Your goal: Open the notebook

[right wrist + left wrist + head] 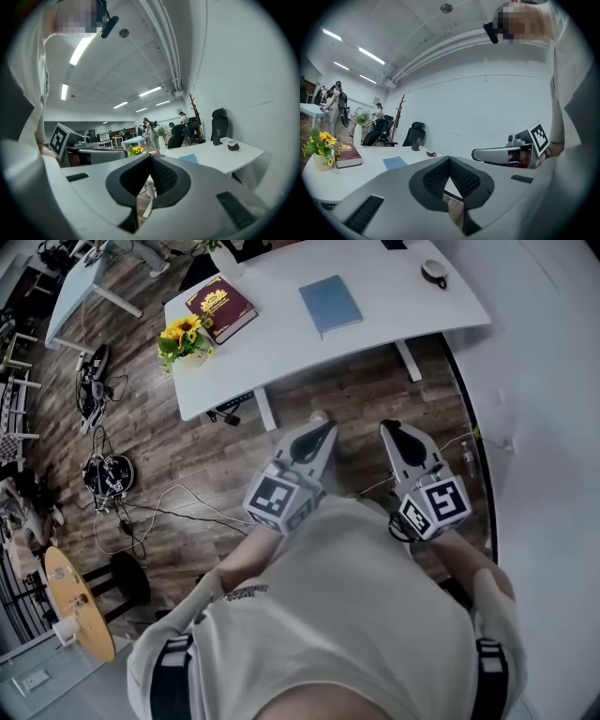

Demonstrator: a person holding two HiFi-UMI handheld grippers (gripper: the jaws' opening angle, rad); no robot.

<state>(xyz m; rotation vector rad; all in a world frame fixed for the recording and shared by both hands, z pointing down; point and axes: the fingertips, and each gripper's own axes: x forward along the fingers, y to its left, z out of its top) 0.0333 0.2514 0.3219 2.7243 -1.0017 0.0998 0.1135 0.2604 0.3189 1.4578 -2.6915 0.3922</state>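
Wood floor (206, 460) below; white desk (281, 352) ahead. Blue notebook (330, 304) closed, flat mid-desk, red book (220, 307) beside. Left gripper (322, 432), right gripper (393, 433) well short of desk, jaws pressed together, empty. Risk: shut jaws shove notebook across desk instead of lifting cover.

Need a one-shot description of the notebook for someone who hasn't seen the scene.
Start at the white desk at the top of the head view. Near its middle lies the notebook, flat and closed. It is thin and plain blue, unlike the thick maroon book with gold print by the sunflowers.
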